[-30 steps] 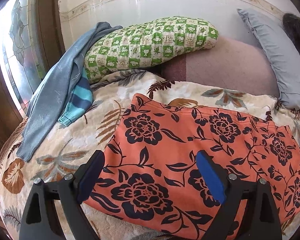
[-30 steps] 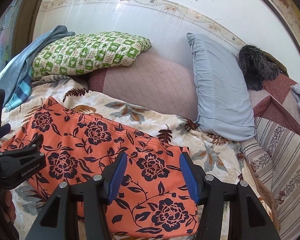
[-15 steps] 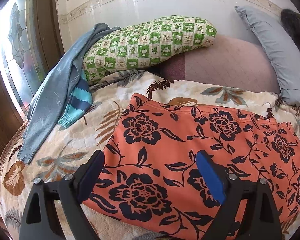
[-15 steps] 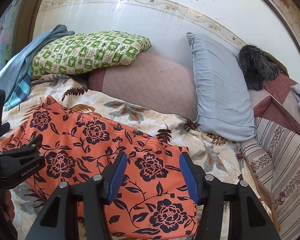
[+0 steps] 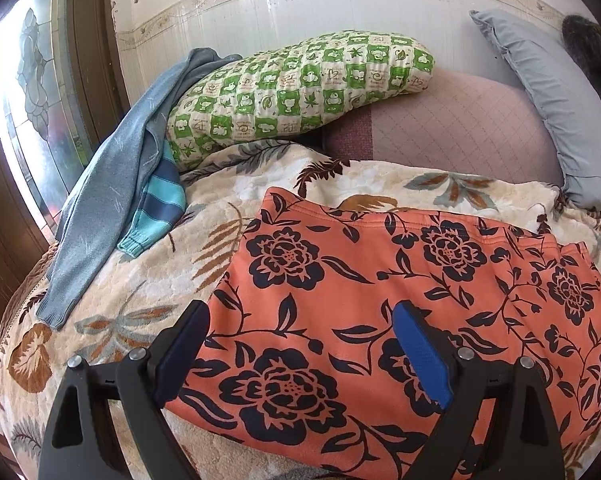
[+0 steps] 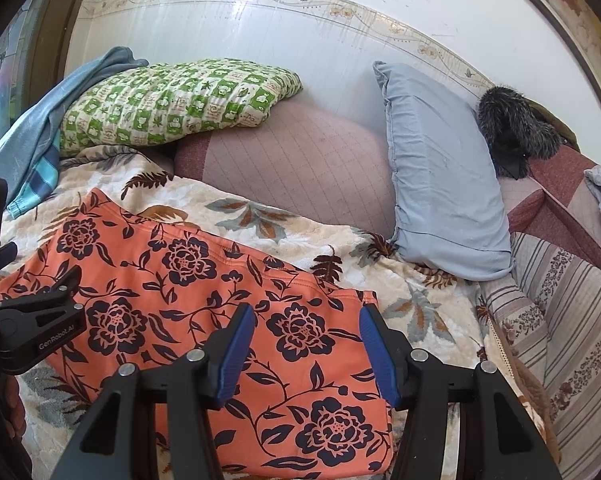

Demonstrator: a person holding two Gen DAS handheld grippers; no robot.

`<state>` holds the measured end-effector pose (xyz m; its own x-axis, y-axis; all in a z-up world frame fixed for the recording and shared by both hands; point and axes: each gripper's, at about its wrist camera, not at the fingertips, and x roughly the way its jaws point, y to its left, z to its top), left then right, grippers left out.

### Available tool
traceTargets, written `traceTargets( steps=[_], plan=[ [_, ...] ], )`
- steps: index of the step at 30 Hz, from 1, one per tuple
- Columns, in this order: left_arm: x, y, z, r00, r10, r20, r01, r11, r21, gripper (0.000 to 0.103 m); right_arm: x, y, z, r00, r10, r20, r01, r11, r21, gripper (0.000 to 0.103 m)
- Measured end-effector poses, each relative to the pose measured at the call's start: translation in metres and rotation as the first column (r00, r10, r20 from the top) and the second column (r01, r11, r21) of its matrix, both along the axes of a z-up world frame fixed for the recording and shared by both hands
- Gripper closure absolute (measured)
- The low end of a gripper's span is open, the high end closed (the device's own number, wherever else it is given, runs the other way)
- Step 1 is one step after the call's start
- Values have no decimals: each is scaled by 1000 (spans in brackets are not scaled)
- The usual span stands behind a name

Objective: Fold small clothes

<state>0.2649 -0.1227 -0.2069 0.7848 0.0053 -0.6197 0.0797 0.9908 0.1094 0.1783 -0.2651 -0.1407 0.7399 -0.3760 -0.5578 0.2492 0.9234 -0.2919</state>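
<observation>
The left gripper point(image 5: 302, 344) has two black plastic arms at the bottom of the frame, each with triangular cut-outs and round silver screws. Its fingers carry pads: the right one point(image 5: 420, 354) is bright blue with a fine texture, the left one looks dark navy. The right gripper point(image 6: 306, 354) has the same black frame, silver screws and blue ribbed pads point(image 6: 236, 354). At the left edge of the right wrist view, the black body carries the white marking "GenRobot.AI", and a little skin shows in the lower left.
</observation>
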Motion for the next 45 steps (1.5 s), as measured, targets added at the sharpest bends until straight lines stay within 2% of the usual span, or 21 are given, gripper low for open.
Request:
traceTargets(
  steps=[14,18,21,24,26,28,30,32,34,38,41,43,45],
  plan=[
    [2,12,3,1000,17,-15,-17,1000,9,10,4,-5,-9,1000,1,-23,0,1000,27,45],
    [8,40,13,996,91,-17,-91,996,6,10,12,-19,-30,996,23,-86,-8,986,169,45],
    [14,66,13,985,170,-39,-170,985,10,10,17,-34,-55,987,41,-153,10,948,318,45],
    [23,80,-1,968,236,-85,-229,970,86,10,23,-41,-77,976,54,-213,38,913,406,45],
    [28,80,-17,962,242,-124,-224,964,142,10,25,-41,-89,968,72,-240,49,884,465,45],
    [35,75,-37,956,230,-183,-191,959,211,10,28,-35,-103,957,90,-276,59,870,489,45],
    [36,74,-43,957,220,-188,-175,958,229,10,32,-26,-120,939,100,-329,69,882,466,44],
    [36,74,-40,961,206,-185,-159,958,238,10,33,-17,-127,942,96,-321,42,917,397,41],
    [40,82,-35,960,187,-206,-145,968,203,10,34,-14,-126,941,93,-325,38,926,375,41],
    [43,122,-20,947,228,-224,-216,973,77,10,35,-24,-123,945,105,-309,41,900,433,41],
    [38,155,-15,935,237,-265,-265,962,-73,10,38,-27,-120,944,115,-310,41,889,456,41],
    [33,165,-17,931,193,-310,-254,952,-171,10,39,-26,-121,941,121,-315,38,889,455,41],
    [27,163,-22,924,138,-356,-228,947,-225,10,41,-26,-123,940,121,-319,39,890,454,40]
  ],
)
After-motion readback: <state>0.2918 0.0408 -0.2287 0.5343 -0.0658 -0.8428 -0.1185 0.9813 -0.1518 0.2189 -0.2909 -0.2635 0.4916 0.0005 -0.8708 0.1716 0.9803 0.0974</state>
